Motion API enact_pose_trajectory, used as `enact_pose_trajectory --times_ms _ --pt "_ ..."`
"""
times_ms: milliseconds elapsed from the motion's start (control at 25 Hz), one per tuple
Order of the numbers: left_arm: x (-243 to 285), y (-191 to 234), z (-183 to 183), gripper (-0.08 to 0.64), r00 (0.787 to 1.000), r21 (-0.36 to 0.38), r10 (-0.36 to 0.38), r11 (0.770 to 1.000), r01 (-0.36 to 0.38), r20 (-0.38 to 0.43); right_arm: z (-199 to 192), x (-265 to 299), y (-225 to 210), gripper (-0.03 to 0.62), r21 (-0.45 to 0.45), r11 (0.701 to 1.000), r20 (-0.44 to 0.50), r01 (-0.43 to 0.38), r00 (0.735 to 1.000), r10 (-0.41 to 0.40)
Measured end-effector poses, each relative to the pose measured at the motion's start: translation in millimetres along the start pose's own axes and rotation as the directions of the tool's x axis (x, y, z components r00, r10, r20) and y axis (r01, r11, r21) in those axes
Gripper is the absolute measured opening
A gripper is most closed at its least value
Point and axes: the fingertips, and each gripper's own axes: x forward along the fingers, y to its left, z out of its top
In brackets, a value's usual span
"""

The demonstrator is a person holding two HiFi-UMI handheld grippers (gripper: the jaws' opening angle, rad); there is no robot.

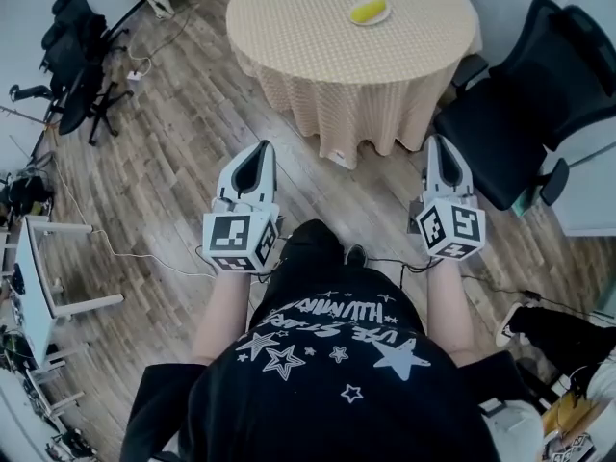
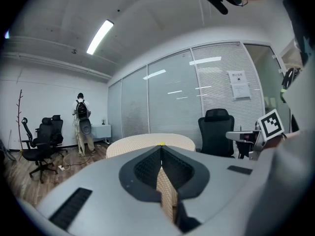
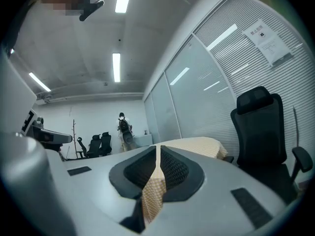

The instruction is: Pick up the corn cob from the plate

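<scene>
A yellow corn cob (image 1: 368, 11) lies on a small plate (image 1: 384, 14) on the far side of a round table (image 1: 318, 27) with a checked cloth. Both grippers hang over the wooden floor, short of the table and pointing towards it. My left gripper (image 1: 265, 148) is shut with nothing in it. My right gripper (image 1: 440, 142) is shut and empty too. In the left gripper view the jaws (image 2: 161, 148) meet at their tips, with the table (image 2: 133, 144) and a speck of yellow corn (image 2: 162, 144) beyond. The right gripper view shows closed jaws (image 3: 158, 147) and the table (image 3: 197, 145) behind.
A black office chair (image 1: 539, 94) stands right of the table, close to my right gripper. More black chairs (image 1: 82, 61) stand at the far left, and a white desk frame (image 1: 38, 277) at the left edge. Cables cross the floor. A person with a backpack (image 2: 81, 127) stands far off.
</scene>
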Motion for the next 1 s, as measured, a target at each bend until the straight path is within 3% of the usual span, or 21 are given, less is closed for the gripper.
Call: enact_pose_trajectory --times_ms 320,640,1000 --pt "25.0 39.0 -15.7 0.008 1.0 -0.015 -0.003 1.0 0.002 -0.016 -7.0 32.0 20.9 0.044 -0.017 1.0 -0.027 -0.011 1.0 0.011" --pt "124.8 76.6 -6.4 0.008 0.993 -0.01 -0.115 0.993 0.115 -0.004 0.5 105.0 7.6 0.044 -0.045 0.995 -0.035 0.086 0.995 -0.088" --pt "225.1 151.3 6.4 0.008 0.982 -0.018 -0.187 0.982 0.187 -0.014 5.7 212.0 13.4 0.044 -0.019 0.983 -0.035 0.182 0.983 -0.183"
